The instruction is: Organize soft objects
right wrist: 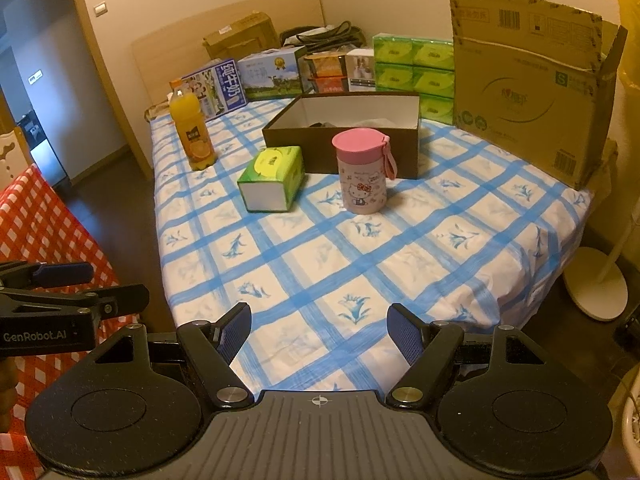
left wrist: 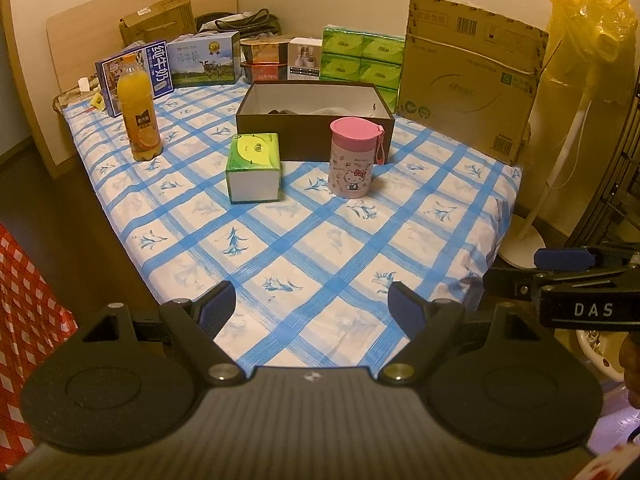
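Observation:
A green tissue pack (left wrist: 253, 167) (right wrist: 272, 178) lies on the blue checked tablecloth (left wrist: 320, 240) (right wrist: 340, 264), just in front of an open dark brown box (left wrist: 315, 120) (right wrist: 344, 136) with something partly hidden inside. My left gripper (left wrist: 311, 306) is open and empty above the table's near edge. My right gripper (right wrist: 319, 330) is open and empty, also over the near edge. Each gripper shows from the side in the other's view: the right one (left wrist: 560, 276), the left one (right wrist: 60, 288).
An orange juice bottle (left wrist: 138, 114) (right wrist: 192, 132) stands at left, a pink Hello Kitty cup (left wrist: 354, 156) (right wrist: 362, 170) right of the tissue pack. Milk cartons (left wrist: 204, 60), stacked green tissue packs (left wrist: 362, 60) and a large cardboard box (left wrist: 472, 80) line the back. A fan stand (left wrist: 532, 216) is at right.

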Available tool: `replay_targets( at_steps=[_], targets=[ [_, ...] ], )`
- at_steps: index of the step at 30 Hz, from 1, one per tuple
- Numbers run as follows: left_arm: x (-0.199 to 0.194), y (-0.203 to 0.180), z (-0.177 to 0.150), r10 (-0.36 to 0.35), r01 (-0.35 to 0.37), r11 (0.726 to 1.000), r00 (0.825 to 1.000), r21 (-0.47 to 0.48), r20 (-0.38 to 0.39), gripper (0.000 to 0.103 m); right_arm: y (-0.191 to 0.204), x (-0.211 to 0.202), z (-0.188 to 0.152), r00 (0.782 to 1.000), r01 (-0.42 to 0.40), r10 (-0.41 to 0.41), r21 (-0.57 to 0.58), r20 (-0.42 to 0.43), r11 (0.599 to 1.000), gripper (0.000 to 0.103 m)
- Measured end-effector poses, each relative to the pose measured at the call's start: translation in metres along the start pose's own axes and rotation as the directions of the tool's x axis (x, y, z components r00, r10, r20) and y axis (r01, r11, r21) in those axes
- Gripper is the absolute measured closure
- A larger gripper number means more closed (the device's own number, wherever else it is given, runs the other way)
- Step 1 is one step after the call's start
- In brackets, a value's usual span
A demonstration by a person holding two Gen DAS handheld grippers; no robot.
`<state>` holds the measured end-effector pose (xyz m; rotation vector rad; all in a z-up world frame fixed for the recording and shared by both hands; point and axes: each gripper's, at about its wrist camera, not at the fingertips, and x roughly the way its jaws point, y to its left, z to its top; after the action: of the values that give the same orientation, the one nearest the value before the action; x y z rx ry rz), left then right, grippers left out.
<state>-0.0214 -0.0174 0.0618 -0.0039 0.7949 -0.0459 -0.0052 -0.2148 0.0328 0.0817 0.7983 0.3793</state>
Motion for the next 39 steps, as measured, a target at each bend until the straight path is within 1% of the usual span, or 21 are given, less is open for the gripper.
replay_targets(
  at_steps=[11, 39],
  targets=[
    [0.0026, -0.0071, 0.0021, -0.011, 0.011, 1.0, 1.0, 0.003, -0.001, 0.021, 0.0002, 0.0003, 0.0003, 1.0, 0.0, 0.0, 0.001, -0.001, 1.0, 0.028],
    [0.0028, -0.0057, 0.0015, -0.013, 0.013, 1.0, 1.0, 0.001, -0.002, 0.021, -0.0001, 0.0006, 0.0001, 1.0, 0.0, 0.0, 0.001, 0.0, 1.0, 0.028]
  ],
)
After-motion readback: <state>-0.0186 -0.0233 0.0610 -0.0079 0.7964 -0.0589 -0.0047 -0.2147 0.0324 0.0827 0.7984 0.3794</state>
